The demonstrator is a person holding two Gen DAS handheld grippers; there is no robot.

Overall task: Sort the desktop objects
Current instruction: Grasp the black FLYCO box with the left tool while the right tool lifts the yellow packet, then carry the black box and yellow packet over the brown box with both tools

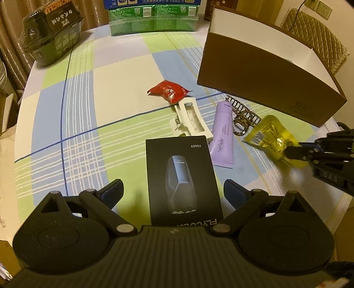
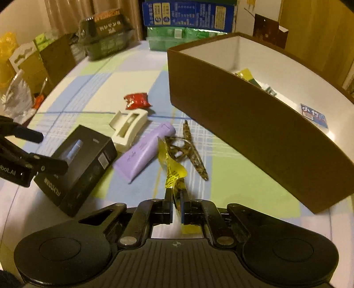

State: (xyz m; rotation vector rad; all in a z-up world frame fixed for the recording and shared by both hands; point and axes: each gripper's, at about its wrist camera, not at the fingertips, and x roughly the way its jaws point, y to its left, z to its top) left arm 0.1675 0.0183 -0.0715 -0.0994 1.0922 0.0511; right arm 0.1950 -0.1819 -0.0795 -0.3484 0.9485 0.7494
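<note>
My left gripper [image 1: 173, 188] is open, its fingers on either side of a black shaver box [image 1: 183, 177] on the table; the box also shows in the right wrist view [image 2: 77, 164]. My right gripper [image 2: 176, 195] is shut on a yellow packet [image 2: 171, 168], held just above the table; it shows in the left wrist view [image 1: 271, 137] with the right gripper [image 1: 294, 151] at the right. A purple tube [image 1: 223, 135], a white hair clip [image 1: 192, 119], a leopard hair clip [image 1: 243, 115] and a red packet [image 1: 169, 89] lie on the checked tablecloth.
A brown cardboard box [image 2: 254, 124] with white inside stands at the right and holds a few small items [image 2: 313, 114]. Green and blue boxes [image 1: 152, 17] and a dark food package [image 1: 50, 33] stand at the table's far edge. Bags and cartons [image 2: 26, 66] sit at the left.
</note>
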